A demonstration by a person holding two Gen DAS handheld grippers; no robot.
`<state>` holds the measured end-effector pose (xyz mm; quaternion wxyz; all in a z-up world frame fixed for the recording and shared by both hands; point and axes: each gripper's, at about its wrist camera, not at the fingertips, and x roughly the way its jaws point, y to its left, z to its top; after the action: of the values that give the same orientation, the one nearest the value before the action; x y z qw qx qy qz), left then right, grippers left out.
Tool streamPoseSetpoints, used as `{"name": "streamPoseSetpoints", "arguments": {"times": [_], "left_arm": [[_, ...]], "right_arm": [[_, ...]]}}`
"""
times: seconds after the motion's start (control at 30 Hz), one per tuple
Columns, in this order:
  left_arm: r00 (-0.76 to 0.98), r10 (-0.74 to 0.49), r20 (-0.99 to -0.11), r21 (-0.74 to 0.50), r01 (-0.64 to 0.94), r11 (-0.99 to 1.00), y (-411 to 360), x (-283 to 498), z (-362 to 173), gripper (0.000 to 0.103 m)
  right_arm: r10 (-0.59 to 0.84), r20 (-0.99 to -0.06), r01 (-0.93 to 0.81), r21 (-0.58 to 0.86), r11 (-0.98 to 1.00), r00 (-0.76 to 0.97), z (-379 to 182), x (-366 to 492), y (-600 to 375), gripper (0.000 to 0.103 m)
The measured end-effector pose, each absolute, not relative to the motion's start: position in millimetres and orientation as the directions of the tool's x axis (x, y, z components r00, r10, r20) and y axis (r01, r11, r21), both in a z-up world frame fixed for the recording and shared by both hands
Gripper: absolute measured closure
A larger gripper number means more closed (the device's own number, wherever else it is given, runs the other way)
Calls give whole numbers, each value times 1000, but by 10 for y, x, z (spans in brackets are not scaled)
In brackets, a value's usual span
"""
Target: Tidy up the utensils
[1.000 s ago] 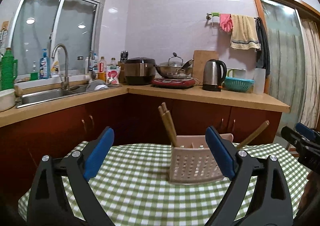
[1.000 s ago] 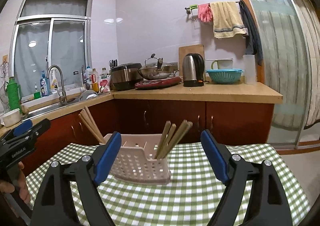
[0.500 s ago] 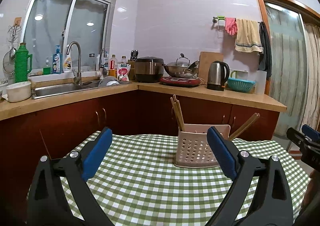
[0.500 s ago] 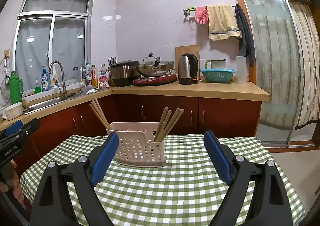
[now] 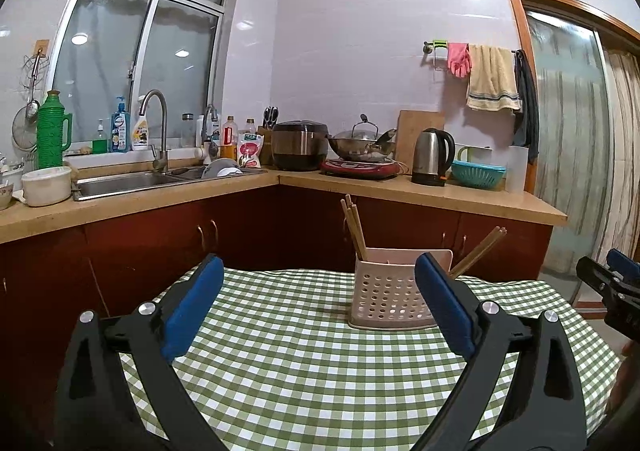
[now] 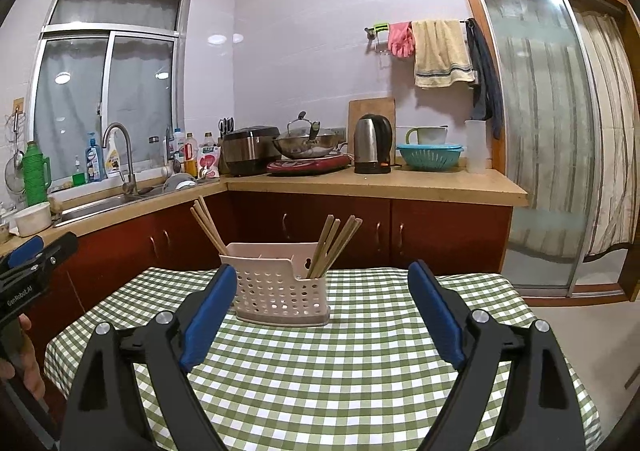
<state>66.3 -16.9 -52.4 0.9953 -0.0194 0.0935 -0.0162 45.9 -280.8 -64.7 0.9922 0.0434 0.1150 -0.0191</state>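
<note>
A pale pink perforated utensil basket (image 5: 390, 293) (image 6: 280, 289) stands on the green checked tablecloth (image 5: 304, 363) (image 6: 360, 355). Wooden chopsticks lean out of its left end (image 5: 354, 225) (image 6: 208, 225) and out of its right end (image 5: 478, 251) (image 6: 334, 245). My left gripper (image 5: 320, 305) is open and empty, held back from the basket. My right gripper (image 6: 322, 311) is open and empty, also short of the basket. Each gripper shows at the edge of the other's view, the right one (image 5: 612, 287) and the left one (image 6: 30, 263).
Behind the table run dark red cabinets (image 6: 400, 231) under a wooden counter (image 5: 460, 197) with a sink (image 5: 124, 181), rice cooker (image 5: 300, 145), wok (image 5: 360, 143), kettle (image 5: 432, 157) and teal colander (image 5: 478, 173). A sliding glass door (image 6: 536, 139) is at the right.
Both grippers have pulled back and risen from the basket, which now looks smaller and farther. Both stay open and empty.
</note>
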Motion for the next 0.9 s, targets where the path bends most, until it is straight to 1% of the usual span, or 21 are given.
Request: {"name": "streamPoseSetpoints", "arguments": {"times": [0.13,0.67,0.9], "left_arm": [[983,-34,-183,-42,27,999,-171,644,-528,5],[980,-40,-195,-44,32,999,-209,624,-548,5],[983,-40,-178,-35,35,999,-236,603,-529,4]], "right_arm": [[-29,-227,49,84,995,973,-644,455,-2818,18],[-26,-232,46,81,996,972,-673,437,-2811,18],[-26,-232,46,81,996,972,-675,438,-2814,18]]}}
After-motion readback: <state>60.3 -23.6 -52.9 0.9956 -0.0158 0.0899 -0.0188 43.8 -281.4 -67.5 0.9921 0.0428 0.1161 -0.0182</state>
